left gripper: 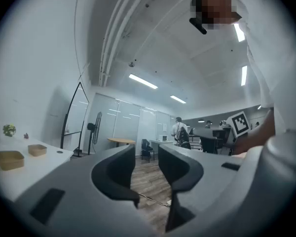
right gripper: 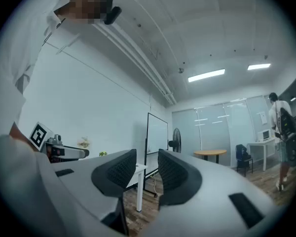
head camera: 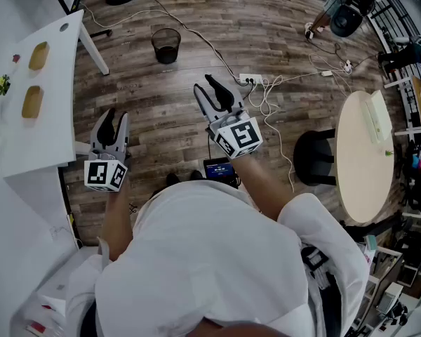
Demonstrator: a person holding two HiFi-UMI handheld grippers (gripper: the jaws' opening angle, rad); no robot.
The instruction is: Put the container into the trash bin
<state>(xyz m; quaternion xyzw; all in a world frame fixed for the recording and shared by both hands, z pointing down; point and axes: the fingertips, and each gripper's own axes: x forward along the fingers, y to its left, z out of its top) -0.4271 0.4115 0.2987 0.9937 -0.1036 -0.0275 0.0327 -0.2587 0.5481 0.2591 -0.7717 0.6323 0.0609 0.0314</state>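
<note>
The person holds both grippers over the wooden floor (head camera: 161,118), each empty. The left gripper (head camera: 116,118) has its jaws wide apart, and so does the right gripper (head camera: 209,90). A tan container (head camera: 38,55) and a nearer container (head camera: 32,101) sit on the white table (head camera: 49,139) at left. The black trash bin (head camera: 166,45) stands farther off on the floor.

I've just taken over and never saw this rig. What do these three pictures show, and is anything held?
No robot: a person holds a gripper in each hand. The top-down picture comes from a camera on their head and shows the left gripper and right gripper. The other two pictures look along each gripper's jaws; both are open and empty. Two tan containers sit on the white table at left; the black trash bin stands on the wooden floor ahead.
</note>
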